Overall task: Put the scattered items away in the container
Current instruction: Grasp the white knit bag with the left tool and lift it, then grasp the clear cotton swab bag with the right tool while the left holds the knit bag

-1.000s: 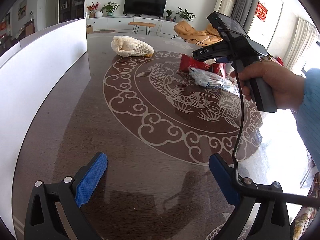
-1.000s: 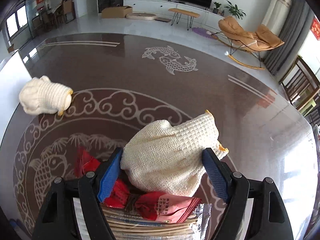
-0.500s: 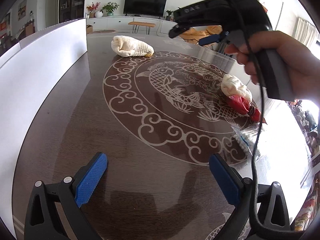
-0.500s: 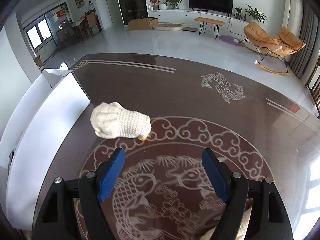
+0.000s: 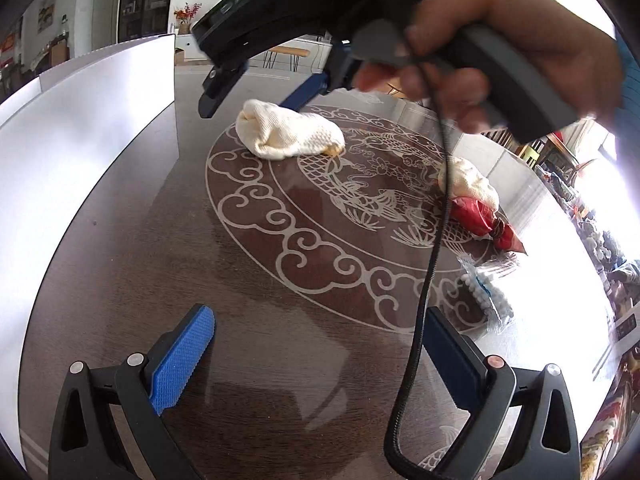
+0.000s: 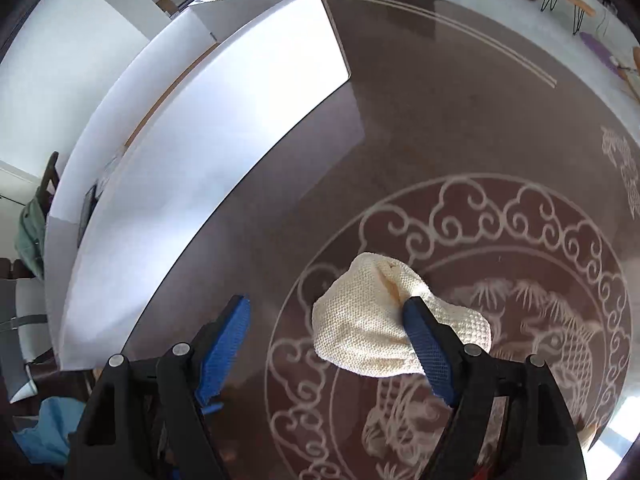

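Note:
A cream knitted glove point(image 6: 368, 320) lies on the dark patterned table point(image 6: 440, 120), close to the white box point(image 6: 200, 140). My right gripper point(image 6: 326, 344) hangs open just above it, its right finger over the glove's edge. In the left wrist view a hand holds that right gripper point(image 5: 248, 106) over the same glove point(image 5: 288, 136). A second cream glove point(image 5: 468, 184) rests on a red packet point(image 5: 484, 220) further right. My left gripper point(image 5: 316, 356) stands open over bare table, holding nothing.
A clear packet point(image 5: 488, 292) with blue and white contents lies near the table's right edge. The white box wall point(image 5: 80, 140) runs along the left side. A black cable point(image 5: 432, 260) dangles from the right gripper across the left wrist view.
My right gripper has left the glove and red packet on the right and swung left, lower, over the glove by the box. The left gripper has stayed put.

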Tool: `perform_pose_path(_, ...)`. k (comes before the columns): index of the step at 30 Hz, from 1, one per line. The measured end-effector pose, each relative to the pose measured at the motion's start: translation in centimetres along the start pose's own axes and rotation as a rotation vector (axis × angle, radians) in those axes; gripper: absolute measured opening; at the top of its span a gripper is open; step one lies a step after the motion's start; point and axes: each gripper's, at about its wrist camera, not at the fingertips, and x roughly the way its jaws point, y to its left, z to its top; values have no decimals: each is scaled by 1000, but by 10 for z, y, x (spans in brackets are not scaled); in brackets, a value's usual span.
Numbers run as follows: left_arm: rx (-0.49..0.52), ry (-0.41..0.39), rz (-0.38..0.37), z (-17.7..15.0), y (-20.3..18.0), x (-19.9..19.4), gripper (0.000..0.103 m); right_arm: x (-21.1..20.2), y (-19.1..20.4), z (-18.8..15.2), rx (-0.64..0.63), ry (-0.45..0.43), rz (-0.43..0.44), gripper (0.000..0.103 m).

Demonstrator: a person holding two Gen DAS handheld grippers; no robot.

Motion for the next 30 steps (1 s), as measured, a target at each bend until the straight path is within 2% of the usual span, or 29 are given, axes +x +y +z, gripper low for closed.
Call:
perform_pose_path(2,7,4,10,0,-1,1,103,-42,1,-41,19,-69,45,80)
perform_pose_path(4,17,8,23,0,-3,2,103,-85,-8,-83,83,-202,4,80)
perform_pose_path(8,22,11,31,1,-5,2,103,-132,-34,-172,245,-443,-283,80)
perform_pose_path(10,14,7,20,2,-5,2,103,-129,-47,-228,328,-511,-377,80)
perform_pose_path(12,-2,-3,-11,1,-1,-1,103,-116,-53,-283,417,-558,-413,80)
perform_pose_path(14,-10,-5,-52,1,5,-5,103,-99,-52,-332,497,-604,-378,80)
perform_pose_path(16,29,-29,-36,9,7,-14,103,-84,-41,-372,548,-640,-336,80)
perform_pose_path(18,101,-62,-46,23,5,-23,103,-69,-26,-391,552,-640,-330,80)
perform_pose_path(20,187,-65,-92,41,-2,-25,103,-57,-15,-400,518,-624,-330,80)
perform_pose_path(23,333,14,-121,61,-23,-8,103,-43,-6,-397,472,-595,-363,80)
perform_pose_path(26,472,72,-139,64,-42,13,103,-43,-4,-392,472,-623,-340,80)
perform_pose_path(30,608,155,-78,58,-63,46,103,-42,3,-395,442,-651,-343,80)
